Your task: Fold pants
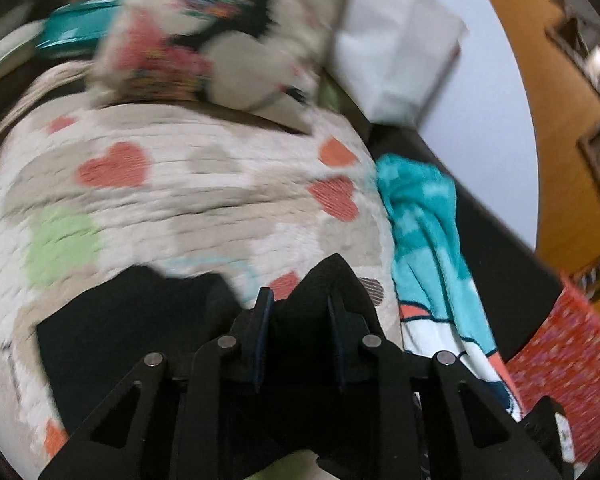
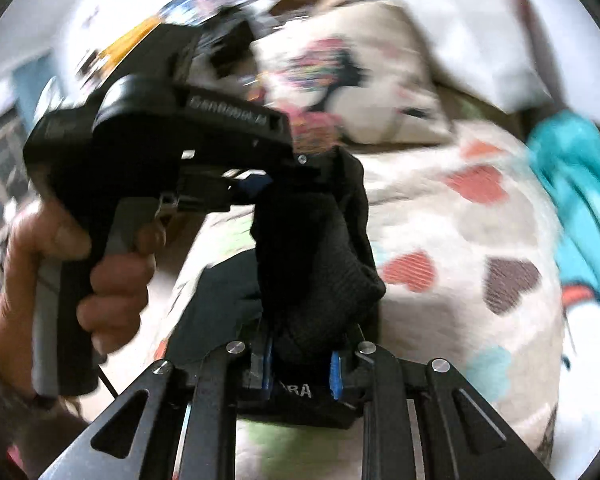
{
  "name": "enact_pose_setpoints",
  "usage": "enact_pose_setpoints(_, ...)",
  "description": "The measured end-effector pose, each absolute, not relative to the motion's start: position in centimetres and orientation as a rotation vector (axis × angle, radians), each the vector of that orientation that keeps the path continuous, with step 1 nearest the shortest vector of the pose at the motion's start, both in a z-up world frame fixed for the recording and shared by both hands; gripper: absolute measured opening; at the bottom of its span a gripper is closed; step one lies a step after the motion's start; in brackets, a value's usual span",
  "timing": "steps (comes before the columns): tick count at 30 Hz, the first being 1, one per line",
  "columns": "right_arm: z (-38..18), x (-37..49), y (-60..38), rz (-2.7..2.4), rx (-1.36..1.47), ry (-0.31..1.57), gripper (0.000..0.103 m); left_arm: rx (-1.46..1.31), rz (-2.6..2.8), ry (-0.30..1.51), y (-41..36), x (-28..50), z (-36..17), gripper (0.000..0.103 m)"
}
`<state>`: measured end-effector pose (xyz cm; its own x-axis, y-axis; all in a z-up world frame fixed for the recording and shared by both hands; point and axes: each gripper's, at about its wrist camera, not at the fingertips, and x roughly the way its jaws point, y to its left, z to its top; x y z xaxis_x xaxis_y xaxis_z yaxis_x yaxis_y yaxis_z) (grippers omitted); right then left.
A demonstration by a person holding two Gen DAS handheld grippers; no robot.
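Black pants (image 2: 320, 256) bunched and lifted above a heart-patterned blanket (image 2: 460, 216), pinched near by the right gripper (image 2: 304, 360) and farther left by the left gripper (image 1: 296, 304), both clamped on the fabric. Teal towel (image 1: 420, 208) at right; patterned pillow (image 1: 204, 40) beyond, far side.

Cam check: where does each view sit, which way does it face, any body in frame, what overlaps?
Left wrist: on the left hand-held gripper, facing forward and down at black pants on the heart-print blanket; no body visible.
Right wrist: on the right hand-held gripper, facing the pants and the left gripper's body; the person's left hand shows on its handle.
Shared: pants, blanket, teal towel, printed pillow.
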<state>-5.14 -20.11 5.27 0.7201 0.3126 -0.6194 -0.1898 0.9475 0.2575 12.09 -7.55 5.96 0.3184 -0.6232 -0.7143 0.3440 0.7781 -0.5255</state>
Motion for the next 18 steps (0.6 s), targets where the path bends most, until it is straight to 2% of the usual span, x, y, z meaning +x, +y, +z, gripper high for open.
enact_pose_setpoints(6, 3.5, -4.3, -11.8, 0.402, -0.034, 0.766, 0.022, -0.558, -0.528, 1.09, 3.3, 11.0, 1.7, 0.025)
enact_pose_setpoints(9, 1.8, -3.9, -8.1, 0.431, -0.146, 0.784, 0.022, -0.679, -0.471, 1.116, 7.1, 10.9, -1.2, 0.03)
enact_pose_setpoints(12, -0.5, -3.3, -5.7, 0.438, -0.249, 0.819, 0.034, -0.755, -0.375, 1.144, 9.9, 10.7, -3.6, 0.03)
enact_pose_setpoints(14, -1.2, -3.7, -5.4, 0.438, -0.268, 0.833, 0.044, -0.818, -0.369, 1.145, 11.5, 10.4, -4.6, 0.036)
enact_pose_setpoints(15, -1.5, -3.8, -5.4, 0.446, -0.261, 0.844, 0.053, -0.853, -0.361, 1.151, 12.3, 10.3, -5.2, 0.037)
enact_pose_setpoints(16, -1.5, -3.9, -5.4, 0.454, -0.251, 0.85, 0.058, -0.874, -0.353, 1.159, 12.8, 10.2, -5.5, 0.038)
enact_pose_setpoints(18, -1.4, -4.3, -5.4, 0.458, -0.253, 0.848, 0.06, -0.917, -0.317, 1.179, 13.6, 10.0, -6.0, 0.038)
